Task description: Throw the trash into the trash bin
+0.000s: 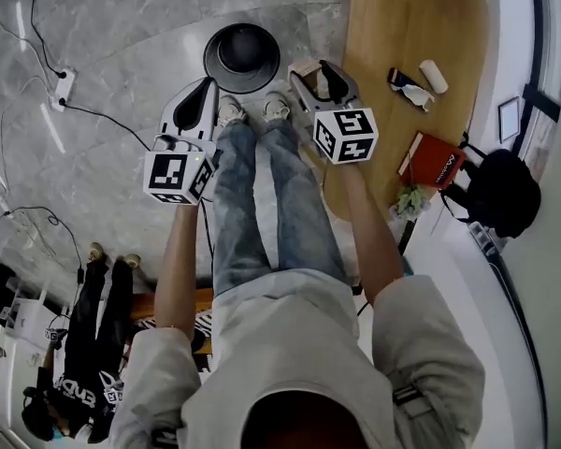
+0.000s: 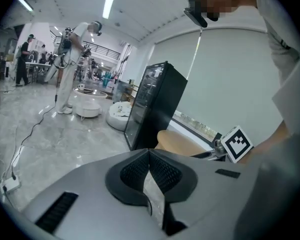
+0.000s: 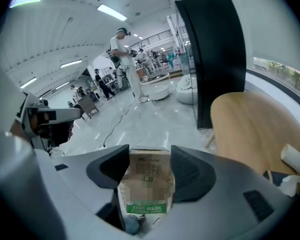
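A round black trash bin (image 1: 241, 57) stands on the grey floor just beyond the person's shoes. My right gripper (image 1: 320, 75) is held over the floor to the right of the bin, at the edge of the wooden table (image 1: 393, 17). It is shut on a small beige milk carton (image 3: 149, 181) with a green band, upright between the jaws (image 1: 309, 80). My left gripper (image 1: 208, 84) hangs left of the bin, jaws shut with nothing between them (image 2: 149, 153). More trash lies on the table: a crumpled wrapper (image 1: 409, 86) and a white roll (image 1: 434, 76).
A red box (image 1: 433, 162), a small plant (image 1: 411, 200) and a black bag (image 1: 505, 190) sit at the right. A power strip (image 1: 64, 84) with cables lies on the floor at left. A tall black cabinet (image 3: 215, 54) stands by the table. People stand further off.
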The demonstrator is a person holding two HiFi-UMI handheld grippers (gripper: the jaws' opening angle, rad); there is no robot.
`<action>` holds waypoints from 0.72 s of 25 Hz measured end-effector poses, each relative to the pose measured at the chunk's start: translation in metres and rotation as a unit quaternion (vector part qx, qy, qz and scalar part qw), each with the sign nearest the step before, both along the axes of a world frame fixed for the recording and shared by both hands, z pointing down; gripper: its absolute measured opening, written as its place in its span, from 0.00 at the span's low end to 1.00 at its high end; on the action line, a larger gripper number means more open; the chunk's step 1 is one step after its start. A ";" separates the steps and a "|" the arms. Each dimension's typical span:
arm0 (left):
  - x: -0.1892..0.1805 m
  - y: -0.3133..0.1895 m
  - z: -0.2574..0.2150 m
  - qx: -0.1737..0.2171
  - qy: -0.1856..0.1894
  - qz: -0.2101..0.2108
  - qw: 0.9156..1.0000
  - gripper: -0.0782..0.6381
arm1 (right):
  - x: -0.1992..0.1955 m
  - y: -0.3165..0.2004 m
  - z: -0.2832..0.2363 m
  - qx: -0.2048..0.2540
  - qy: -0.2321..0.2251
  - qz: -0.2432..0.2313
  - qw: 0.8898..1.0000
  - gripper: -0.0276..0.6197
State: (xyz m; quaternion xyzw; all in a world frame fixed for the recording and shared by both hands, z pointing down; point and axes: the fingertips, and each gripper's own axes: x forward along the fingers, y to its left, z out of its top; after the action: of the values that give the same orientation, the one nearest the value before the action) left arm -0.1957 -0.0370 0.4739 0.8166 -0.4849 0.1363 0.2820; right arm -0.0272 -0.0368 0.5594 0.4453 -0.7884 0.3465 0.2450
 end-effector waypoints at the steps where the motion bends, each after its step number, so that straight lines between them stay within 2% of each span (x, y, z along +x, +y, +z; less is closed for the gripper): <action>1: -0.009 0.003 0.000 0.000 -0.001 -0.010 1.000 0.13 | -0.014 -0.001 0.001 0.000 -0.002 -0.014 1.000 0.46; 8: -0.060 0.014 0.002 -0.002 -0.002 -0.045 0.999 0.13 | -0.086 -0.009 0.020 -0.002 0.004 -0.064 0.998 0.46; 12: -0.078 0.023 -0.002 -0.002 -0.005 -0.063 0.998 0.13 | -0.102 -0.007 0.036 -0.015 0.012 -0.077 0.997 0.46; 18: -0.092 0.024 0.006 -0.006 -0.002 -0.066 0.998 0.13 | -0.116 0.001 0.087 -0.062 0.040 -0.090 0.993 0.46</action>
State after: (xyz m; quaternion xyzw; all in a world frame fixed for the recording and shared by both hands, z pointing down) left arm -0.2879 -0.0134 0.4801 0.7808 -0.5374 0.1217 0.2945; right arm -0.1428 -0.0359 0.6468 0.3700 -0.7917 0.3535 0.3337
